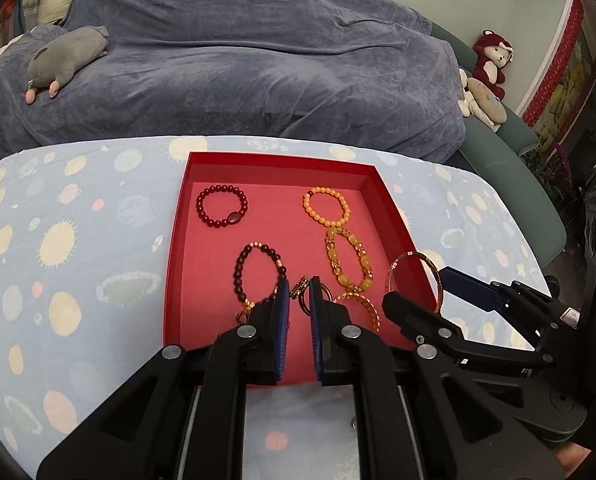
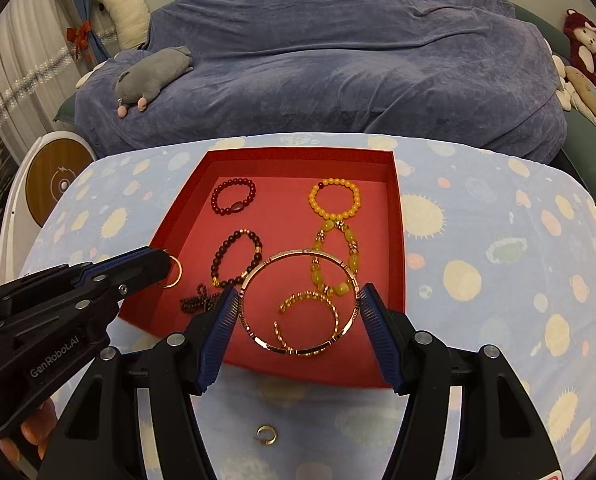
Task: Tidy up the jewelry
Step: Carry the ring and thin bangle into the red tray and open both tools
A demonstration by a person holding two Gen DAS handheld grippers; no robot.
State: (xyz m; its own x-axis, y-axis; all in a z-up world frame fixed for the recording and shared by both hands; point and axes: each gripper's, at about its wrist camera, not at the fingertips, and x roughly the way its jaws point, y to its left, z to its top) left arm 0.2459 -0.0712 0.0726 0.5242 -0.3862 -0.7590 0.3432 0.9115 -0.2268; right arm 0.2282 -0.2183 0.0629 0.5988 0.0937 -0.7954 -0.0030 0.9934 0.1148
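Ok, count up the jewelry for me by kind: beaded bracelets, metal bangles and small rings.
Beaded bracelets: 4 (dark red bracelet, orange bracelet, brown bracelet, yellow bracelet)
Metal bangles: 2 (large bangle in right gripper, open gold bangle)
Small rings: 2 (hoop ring in left gripper, cuff ring on tablecloth)
Total: 8

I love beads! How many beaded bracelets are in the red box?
4: dark red beaded bracelet back left, orange beaded bracelet back right, brown beaded bracelet mid-left, chunky yellow beaded bracelet mid-right. Dark beaded clump in front: maybe another.
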